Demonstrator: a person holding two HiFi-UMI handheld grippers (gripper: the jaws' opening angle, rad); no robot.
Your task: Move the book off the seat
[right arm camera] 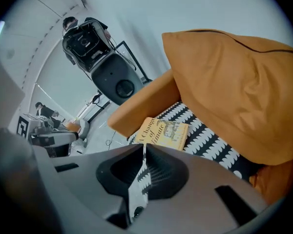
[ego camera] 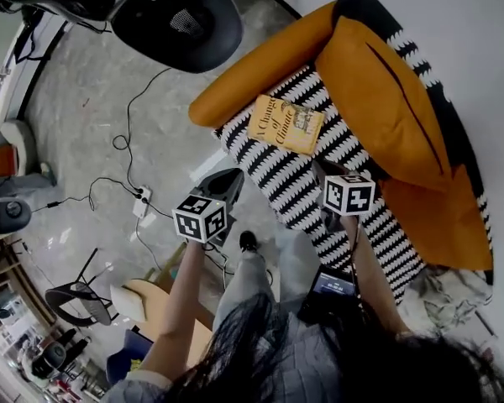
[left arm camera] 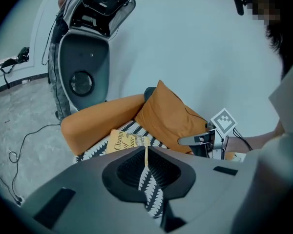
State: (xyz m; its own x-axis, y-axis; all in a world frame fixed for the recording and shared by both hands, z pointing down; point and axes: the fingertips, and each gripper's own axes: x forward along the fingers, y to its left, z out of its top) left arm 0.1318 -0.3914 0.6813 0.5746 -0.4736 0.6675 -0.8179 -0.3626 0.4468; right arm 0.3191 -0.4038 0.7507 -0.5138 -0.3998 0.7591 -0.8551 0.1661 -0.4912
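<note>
Lying flat on the striped seat is the book. The left gripper and right gripper hover nearby, jaws closed together, empty.

The striped seat is bare on the near side of the book, so that way is open. The orange armrest blocks one side, the big orange pillow the other.

Yellow book with dark lettering and a small picture. Black-and-white scalloped stripes on the seat. Orange cushion and orange armrest. Mottled grey floor, black cable, pale wall. Grey left gripper and right gripper, each with a black-and-white square-patterned marker cube.
</note>
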